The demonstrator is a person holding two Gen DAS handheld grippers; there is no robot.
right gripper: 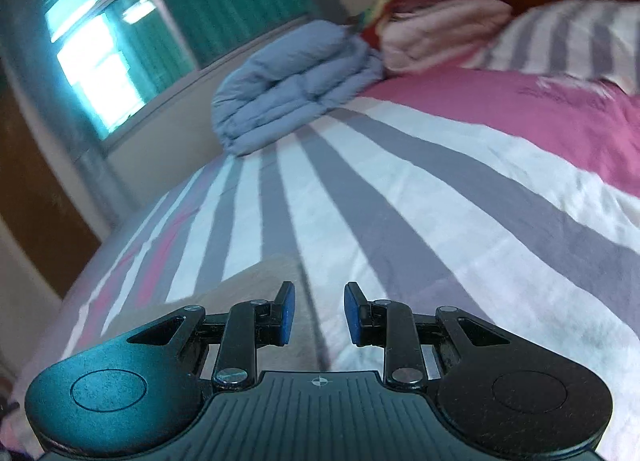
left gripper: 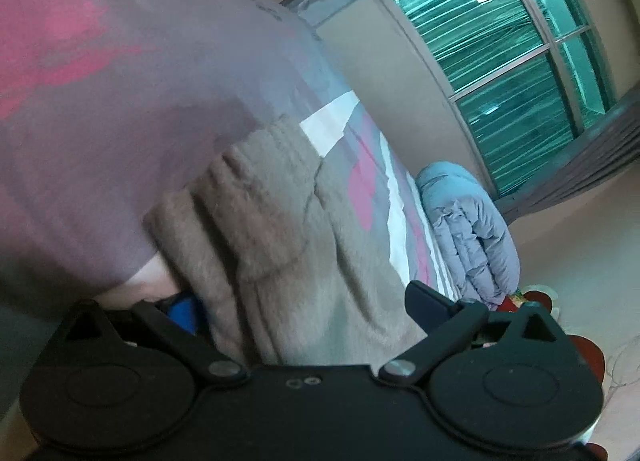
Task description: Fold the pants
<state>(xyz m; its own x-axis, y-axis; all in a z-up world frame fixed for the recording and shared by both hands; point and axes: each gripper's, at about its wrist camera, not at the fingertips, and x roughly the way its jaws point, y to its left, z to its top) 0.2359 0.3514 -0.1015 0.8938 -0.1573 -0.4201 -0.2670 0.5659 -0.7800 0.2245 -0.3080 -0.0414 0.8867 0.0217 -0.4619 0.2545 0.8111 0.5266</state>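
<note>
The beige fleece pants [left gripper: 276,229] fill the middle of the left wrist view, bunched and hanging close to the camera. My left gripper [left gripper: 304,301] has its jaws wide apart with the pants lying between and over them; its blue left pad [left gripper: 182,311] shows beside the cloth. In the right wrist view a beige edge of the pants [right gripper: 264,273] lies on the striped bedspread [right gripper: 400,201] just ahead of my right gripper [right gripper: 319,313]. That gripper is open and empty, low over the bed.
A folded grey-blue duvet [right gripper: 288,81] lies at the far side of the bed below the window [right gripper: 120,33]. Pink folded bedding [right gripper: 436,29] and a striped pillow [right gripper: 568,37] lie by the wooden headboard. My mauve sleeve [left gripper: 120,101] covers the left view's upper left.
</note>
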